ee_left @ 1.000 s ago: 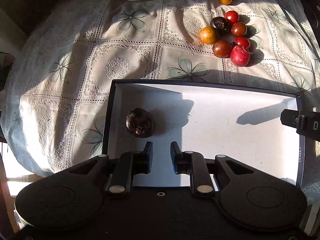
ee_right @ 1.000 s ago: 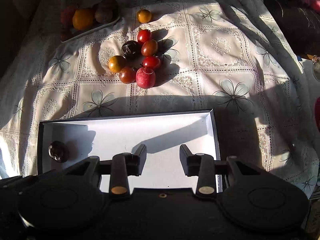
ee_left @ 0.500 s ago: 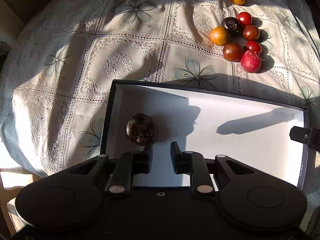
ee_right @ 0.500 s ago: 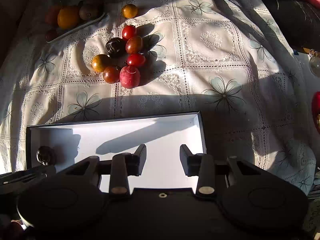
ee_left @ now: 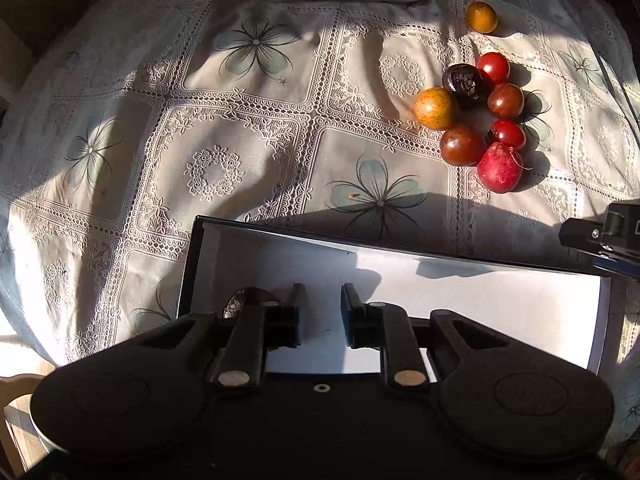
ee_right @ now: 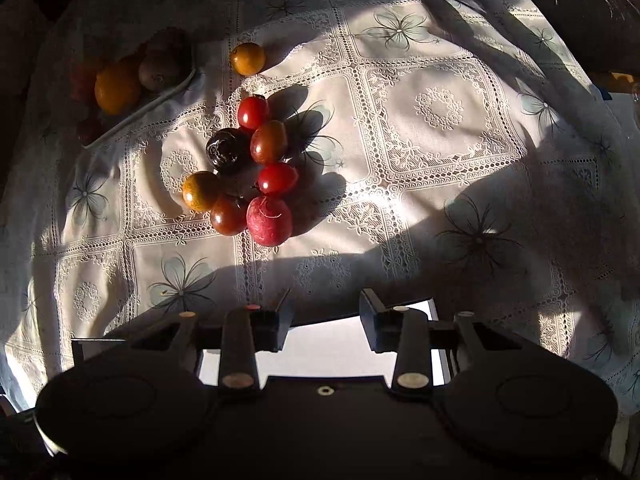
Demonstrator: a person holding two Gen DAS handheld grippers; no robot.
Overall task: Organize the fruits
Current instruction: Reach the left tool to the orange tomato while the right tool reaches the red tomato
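A black-rimmed white box (ee_left: 480, 304) lies on the lace tablecloth, and it also shows under my right gripper (ee_right: 320, 348). One dark wrinkled fruit (ee_left: 240, 300) sits in its left end, half hidden behind my left finger. My left gripper (ee_left: 322, 304) hangs over the box, open a little and holding nothing. Beyond the box lies a cluster of several fruits: a pink-red one (ee_right: 269, 221) nearest, a brown tomato (ee_right: 229, 215), a yellow fruit (ee_right: 200, 191), red tomatoes (ee_right: 277, 178) and a dark wrinkled fruit (ee_right: 228, 148). My right gripper (ee_right: 326, 308) is open and empty over the box's far rim.
A lone orange fruit (ee_right: 247, 58) lies behind the cluster. A white plate (ee_right: 140, 112) at the back left holds an orange (ee_right: 117, 88) and brown fruits. Part of the right gripper (ee_left: 608, 232) juts in at the right edge. Bare cloth spreads to the right of the cluster.
Both grippers have moved forward toward the fruit cluster, which now looks bigger and nearer. The box has slid down in both views, and the dark fruit has gone partly behind the left finger.
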